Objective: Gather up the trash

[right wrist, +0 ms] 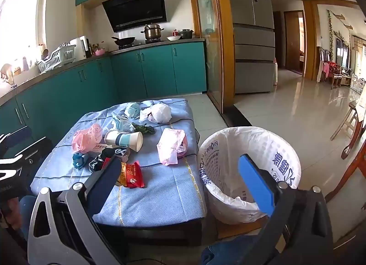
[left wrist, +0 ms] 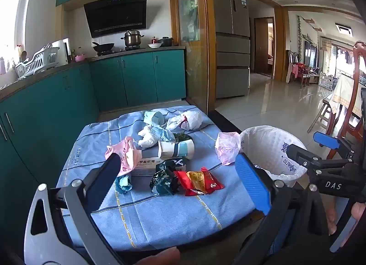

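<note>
Trash lies on a low table with a blue cloth [left wrist: 160,217] [right wrist: 160,196]: a red snack wrapper [left wrist: 199,181] [right wrist: 132,174], a dark crumpled wrapper [left wrist: 163,180], a tipped paper cup [left wrist: 176,149] [right wrist: 124,139], pink bags [left wrist: 125,157] [right wrist: 171,148], white bags [left wrist: 187,119]. A bin with a white liner [left wrist: 274,150] [right wrist: 249,169] stands right of the table. My left gripper [left wrist: 180,178] is open above the table's near part. My right gripper [right wrist: 183,180] is open between table edge and bin; it also shows in the left wrist view [left wrist: 329,148].
Teal kitchen cabinets [left wrist: 137,77] run along the left and back, with a stove, pots and a dish rack [left wrist: 36,61]. A glass sliding door [left wrist: 194,43] and a fridge [left wrist: 231,43] stand behind. Wooden chairs [left wrist: 356,95] are at right, beside tiled floor.
</note>
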Motion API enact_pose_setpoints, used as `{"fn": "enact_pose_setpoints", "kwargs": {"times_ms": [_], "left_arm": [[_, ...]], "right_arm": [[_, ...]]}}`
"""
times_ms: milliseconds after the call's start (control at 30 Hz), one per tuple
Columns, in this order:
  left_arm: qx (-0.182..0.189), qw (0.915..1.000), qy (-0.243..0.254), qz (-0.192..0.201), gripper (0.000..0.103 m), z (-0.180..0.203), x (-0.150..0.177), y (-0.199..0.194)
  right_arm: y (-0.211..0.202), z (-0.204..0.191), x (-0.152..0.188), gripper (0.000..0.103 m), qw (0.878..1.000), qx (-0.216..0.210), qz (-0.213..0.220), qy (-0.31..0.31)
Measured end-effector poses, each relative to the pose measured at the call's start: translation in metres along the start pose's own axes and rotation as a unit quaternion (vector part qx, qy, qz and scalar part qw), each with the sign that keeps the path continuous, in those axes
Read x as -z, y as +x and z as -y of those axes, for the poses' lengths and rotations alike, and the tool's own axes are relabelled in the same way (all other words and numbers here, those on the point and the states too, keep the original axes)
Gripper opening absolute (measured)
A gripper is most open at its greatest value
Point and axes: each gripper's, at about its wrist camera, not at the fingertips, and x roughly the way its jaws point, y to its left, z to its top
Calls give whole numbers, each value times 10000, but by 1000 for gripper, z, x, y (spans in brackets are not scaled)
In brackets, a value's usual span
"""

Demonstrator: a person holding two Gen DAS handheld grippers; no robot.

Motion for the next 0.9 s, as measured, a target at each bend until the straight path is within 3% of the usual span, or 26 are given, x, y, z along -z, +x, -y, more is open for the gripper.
{"fn": "enact_pose_setpoints", "kwargs": {"times_ms": [400, 900], "left_arm": [[23, 10000, 18, 18, 100, 0, -2, -3], [31, 9994, 121, 312, 100, 9, -9, -30]], "right_arm": [[-15, -5, -7, 100, 9997, 46, 201, -134], [-45, -9, -11, 100, 9981, 15, 587, -195]]}}
